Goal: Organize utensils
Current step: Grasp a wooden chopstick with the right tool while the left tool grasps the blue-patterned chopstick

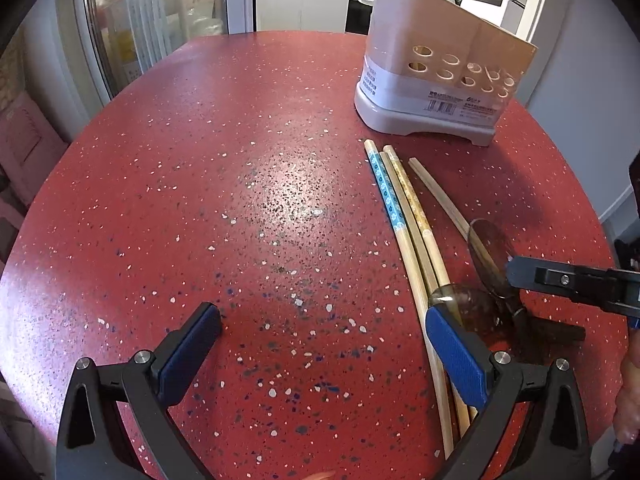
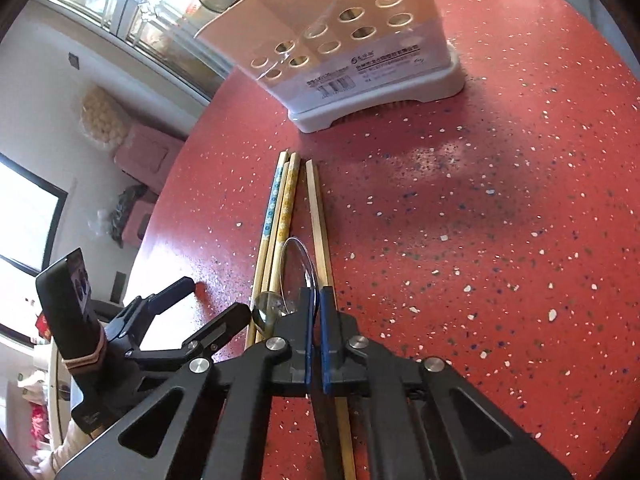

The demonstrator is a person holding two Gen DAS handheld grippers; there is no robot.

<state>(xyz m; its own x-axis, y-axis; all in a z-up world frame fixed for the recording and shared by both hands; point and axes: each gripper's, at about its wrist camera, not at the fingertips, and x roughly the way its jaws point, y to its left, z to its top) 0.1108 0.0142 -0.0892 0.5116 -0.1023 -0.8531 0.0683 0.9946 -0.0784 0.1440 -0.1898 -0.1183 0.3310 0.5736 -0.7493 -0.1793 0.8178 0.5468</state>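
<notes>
Your right gripper is clenched on the handle of a clear brown spoon, its bowl tilted on edge over the chopsticks lying mid-table. Lift it straight up so the bowl clears the sticks, then carry it to the white utensil holder at the table's far edge and drop it in handle first. Your left gripper hangs released beside a second spoon.

Loads of open red table on the left side, nothing in the way there. Right side's crowded: chopsticks and two clear spoons lie just in front of the white utensil holder.
</notes>
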